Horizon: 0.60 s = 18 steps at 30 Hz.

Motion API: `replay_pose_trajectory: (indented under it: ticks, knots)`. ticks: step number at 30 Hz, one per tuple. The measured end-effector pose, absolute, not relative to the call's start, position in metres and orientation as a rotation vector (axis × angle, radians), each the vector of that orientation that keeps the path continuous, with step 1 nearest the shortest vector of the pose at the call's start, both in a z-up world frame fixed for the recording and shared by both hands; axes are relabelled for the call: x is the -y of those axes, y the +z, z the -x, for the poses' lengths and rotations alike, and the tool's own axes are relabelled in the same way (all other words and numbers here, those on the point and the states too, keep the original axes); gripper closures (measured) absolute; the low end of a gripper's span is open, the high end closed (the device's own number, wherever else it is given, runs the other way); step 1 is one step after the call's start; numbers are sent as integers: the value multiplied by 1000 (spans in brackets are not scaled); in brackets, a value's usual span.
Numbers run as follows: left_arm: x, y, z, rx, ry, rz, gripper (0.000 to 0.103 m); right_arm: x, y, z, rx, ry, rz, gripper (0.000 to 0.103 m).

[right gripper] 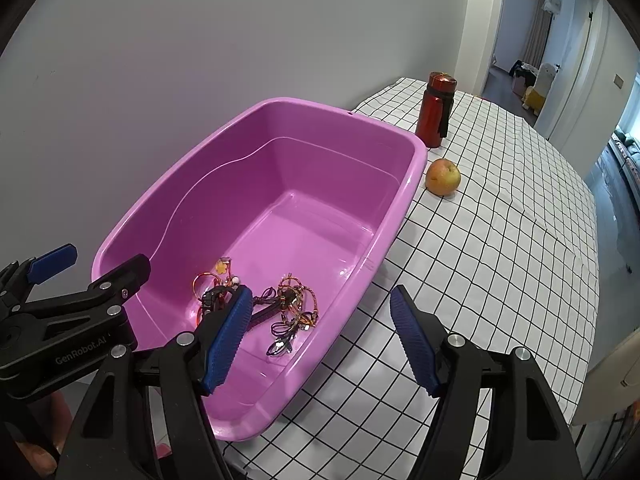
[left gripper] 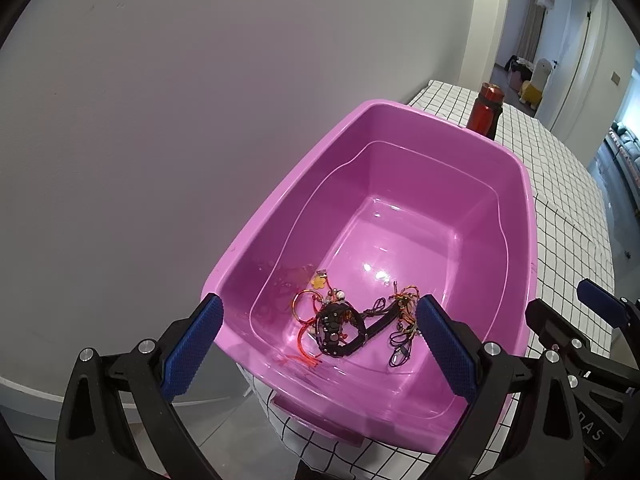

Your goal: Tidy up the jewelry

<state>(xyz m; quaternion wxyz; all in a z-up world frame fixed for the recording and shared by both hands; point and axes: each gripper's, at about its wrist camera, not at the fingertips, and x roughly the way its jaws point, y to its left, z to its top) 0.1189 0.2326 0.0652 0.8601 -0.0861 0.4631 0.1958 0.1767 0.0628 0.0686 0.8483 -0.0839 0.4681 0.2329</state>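
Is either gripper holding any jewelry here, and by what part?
Nothing is held. Left gripper and right gripper are both open above the jewelry pile in the pink tub.

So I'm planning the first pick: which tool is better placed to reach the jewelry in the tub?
Probably the left tool. It is open, and its view frames the jewelry pile inside the pink tub. The right tool, also open, straddles the tub's rim, partly above the checked tablecloth.

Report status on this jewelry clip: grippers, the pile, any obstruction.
Left gripper open, empty, above tub. Right gripper open, empty, over tub rim. Jewelry tangle lies in pink tub, untouched. Nothing blocking.
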Motion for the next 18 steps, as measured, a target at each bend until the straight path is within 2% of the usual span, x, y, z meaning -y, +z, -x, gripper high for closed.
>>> replay_pose_trajectory:
  ticks: [18]
  knots:
    - [-236,62,-120,-986,418,203,6,-61,67,-176,-989,491,172,35]
